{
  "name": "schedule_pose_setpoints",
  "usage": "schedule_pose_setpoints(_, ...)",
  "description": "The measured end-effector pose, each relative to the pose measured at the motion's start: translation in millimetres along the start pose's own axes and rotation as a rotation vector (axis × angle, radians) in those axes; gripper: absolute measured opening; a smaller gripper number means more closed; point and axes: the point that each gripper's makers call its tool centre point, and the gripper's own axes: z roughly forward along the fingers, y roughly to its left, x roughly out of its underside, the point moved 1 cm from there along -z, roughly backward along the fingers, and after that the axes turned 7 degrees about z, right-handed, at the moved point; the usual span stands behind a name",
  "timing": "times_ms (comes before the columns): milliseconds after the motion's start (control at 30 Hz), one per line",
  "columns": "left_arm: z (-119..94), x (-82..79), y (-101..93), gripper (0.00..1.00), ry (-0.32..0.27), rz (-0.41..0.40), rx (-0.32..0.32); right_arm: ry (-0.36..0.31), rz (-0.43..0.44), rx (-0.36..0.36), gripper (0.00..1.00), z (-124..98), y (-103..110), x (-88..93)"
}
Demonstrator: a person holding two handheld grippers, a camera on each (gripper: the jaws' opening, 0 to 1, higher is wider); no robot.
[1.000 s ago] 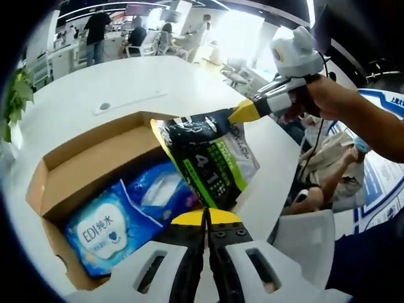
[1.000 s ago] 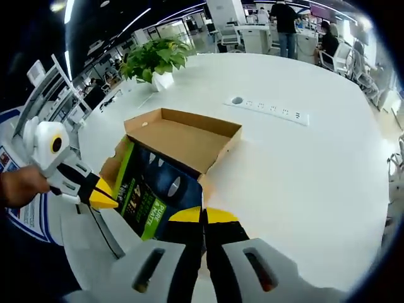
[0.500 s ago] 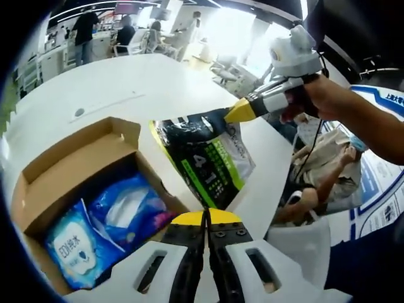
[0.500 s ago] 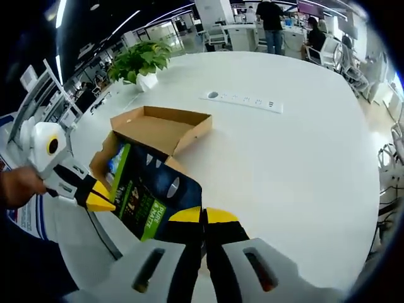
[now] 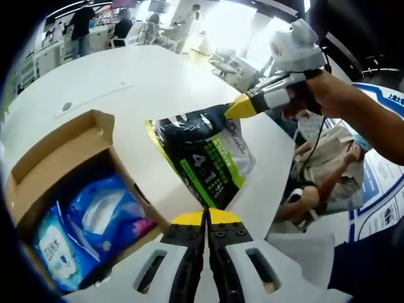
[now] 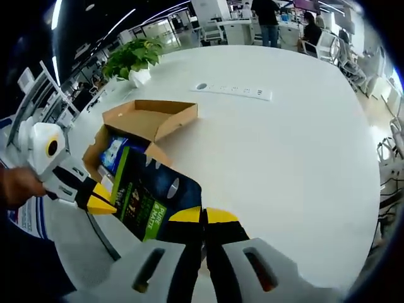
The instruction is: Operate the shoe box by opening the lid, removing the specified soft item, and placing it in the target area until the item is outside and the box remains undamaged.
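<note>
The left gripper, at bottom centre, pinches the lower corner of a black-and-green pouch between closed yellow-tipped jaws. The right gripper, entering from the upper right in a person's hand, clamps the pouch's top corner, so the pouch hangs stretched between the two over the white table. At lower left the open box sits on the table with blue wipe packs inside.
</note>
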Motion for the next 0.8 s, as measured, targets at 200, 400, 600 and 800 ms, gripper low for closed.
schedule_pose_setpoints(200, 15, -1.6, 0.1, 0.00, 0.025, -0.034, 0.015, 0.012, 0.022, 0.004, 0.00, 5, -16, 6.5)
schedule_pose_setpoints(400, 27, 2.1, 0.9, 0.00, 0.059, -0.040, 0.012, 0.026, 0.024, 0.005, 0.00, 13, -24, 11.8)
schedule_pose_setpoints(600, 40, 6.5, 2.4, 0.00, 0.099, -0.042, -0.002, 0.041, 0.031, 0.011, 0.00, 22, -35, 20.1)
schedule_pose_setpoints(800, 50, 12.5, 1.9, 0.00, 0.135, -0.045, -0.004, 0.053, 0.042, 0.010, 0.00, 31, -41, 26.8)
